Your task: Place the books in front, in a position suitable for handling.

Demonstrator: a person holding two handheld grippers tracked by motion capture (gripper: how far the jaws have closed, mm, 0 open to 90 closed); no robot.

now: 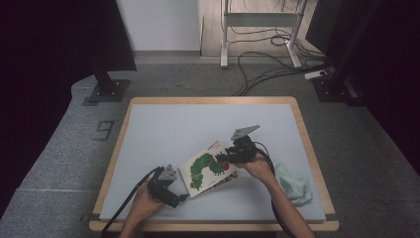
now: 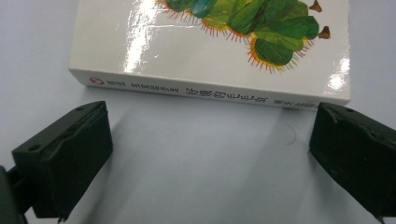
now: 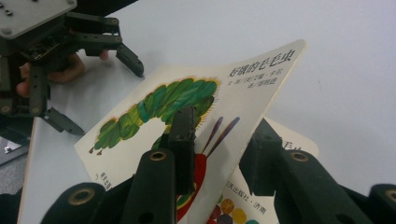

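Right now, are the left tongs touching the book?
Apart. The left gripper view shows the left tongs open, with bare table between their tips and the book spine.

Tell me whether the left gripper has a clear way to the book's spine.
Probably yes: the left gripper is open, facing the book's spine, with bare table between its fingers and nothing in the way.
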